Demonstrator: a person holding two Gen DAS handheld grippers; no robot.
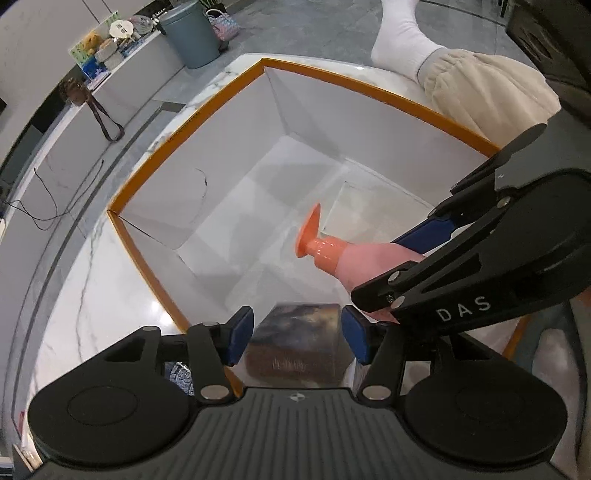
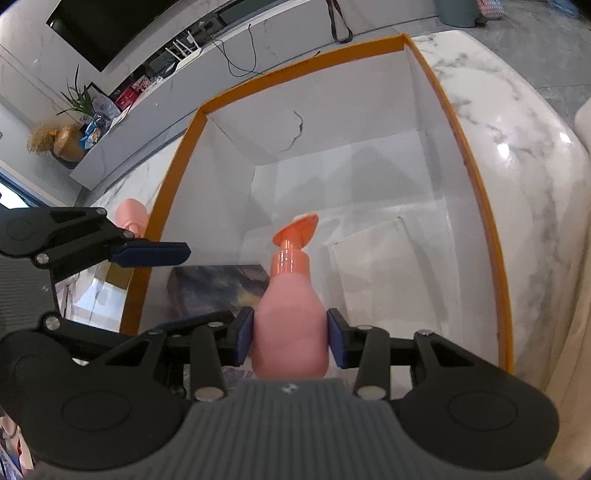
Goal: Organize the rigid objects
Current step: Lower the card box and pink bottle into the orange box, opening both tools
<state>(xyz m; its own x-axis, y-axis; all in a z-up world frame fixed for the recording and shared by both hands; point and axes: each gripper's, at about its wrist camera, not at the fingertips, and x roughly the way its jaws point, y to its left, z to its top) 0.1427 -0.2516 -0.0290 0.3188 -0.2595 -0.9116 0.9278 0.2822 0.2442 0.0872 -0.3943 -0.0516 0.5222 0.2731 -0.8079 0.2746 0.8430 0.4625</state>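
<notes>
A large white box with an orange rim [image 1: 207, 110] [image 2: 491, 236] stands open on the marble table. My right gripper [image 2: 290, 341] is shut on a pink pump bottle [image 2: 290, 321] with an orange pump head, held over the box; it also shows in the left wrist view [image 1: 354, 254]. My left gripper [image 1: 297, 334] is open above a dark rectangular box [image 1: 299, 343] that lies inside the white box near its near wall. The dark box also shows in the right wrist view [image 2: 214, 286]. A clear flat sheet [image 2: 373, 273] lies on the box floor.
A second pink bottle [image 2: 131, 216] stands outside the box on the table. A person's leg in beige trousers and white sock [image 1: 461, 85] rests by the far rim. A grey bin [image 1: 192, 33] and a low cabinet with clutter stand beyond.
</notes>
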